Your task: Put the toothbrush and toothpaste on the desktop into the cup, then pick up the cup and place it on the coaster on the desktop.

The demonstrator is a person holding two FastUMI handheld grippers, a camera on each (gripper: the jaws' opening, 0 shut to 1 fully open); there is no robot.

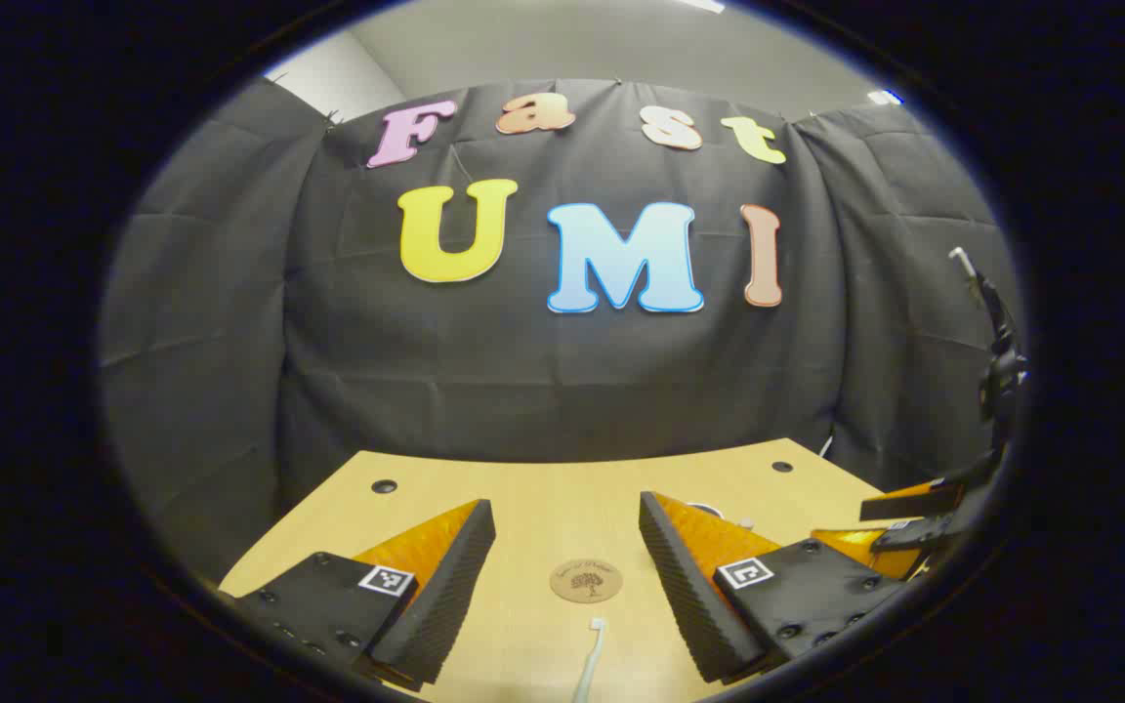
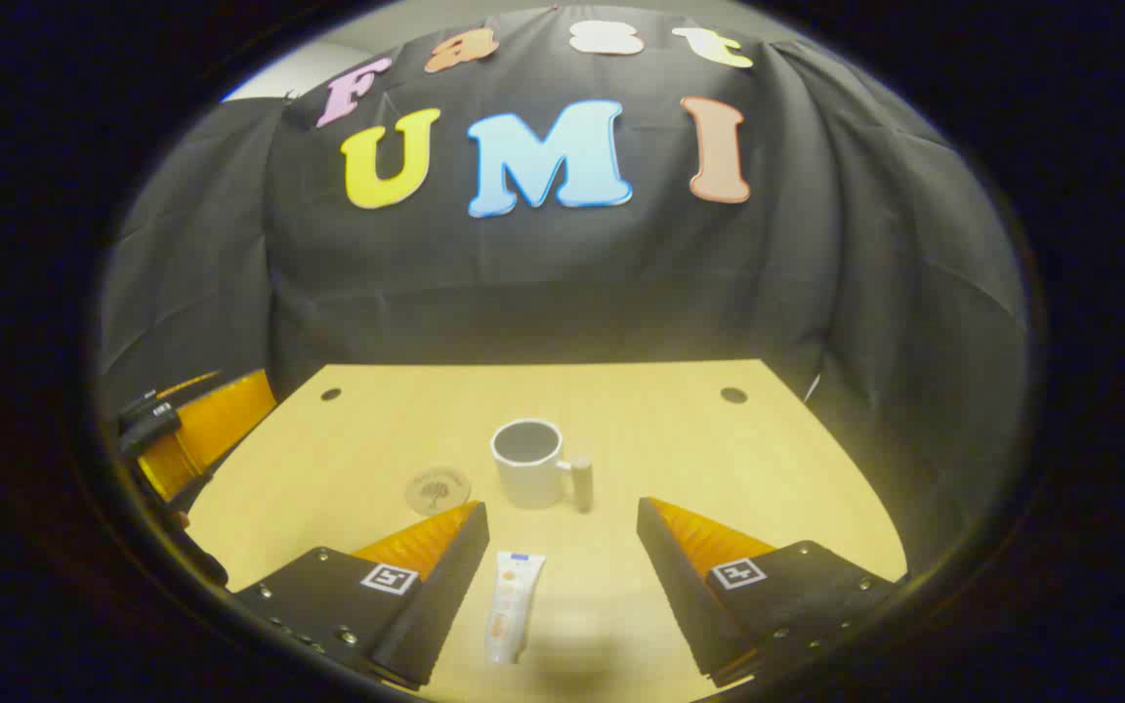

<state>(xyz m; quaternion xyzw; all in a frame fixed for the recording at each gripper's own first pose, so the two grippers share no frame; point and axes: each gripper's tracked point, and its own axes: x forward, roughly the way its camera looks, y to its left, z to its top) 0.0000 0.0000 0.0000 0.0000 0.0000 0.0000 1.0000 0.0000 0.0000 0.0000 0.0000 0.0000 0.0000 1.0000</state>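
In the left gripper view my left gripper [image 1: 567,517] stands open above the wooden desktop [image 1: 543,488]. The round cork coaster [image 1: 586,580] lies between its fingers, and the white toothbrush [image 1: 589,659] lies just nearer, at the bottom edge. My right gripper [image 1: 899,517] shows at the far right. In the right gripper view my right gripper [image 2: 562,517] is open over the desk, the white toothpaste tube [image 2: 512,617] lying flat between its fingers. A white cup [image 2: 531,463] with a handle stands upright beyond them, the coaster [image 2: 437,489] to its left. My left gripper [image 2: 196,420] is at the left edge.
The desktop [image 2: 719,459] has small dark holes near its far corners [image 2: 733,394]. Black cloth walls close in the back and both sides. A dark stand [image 1: 997,351] rises at the right edge of the left gripper view.
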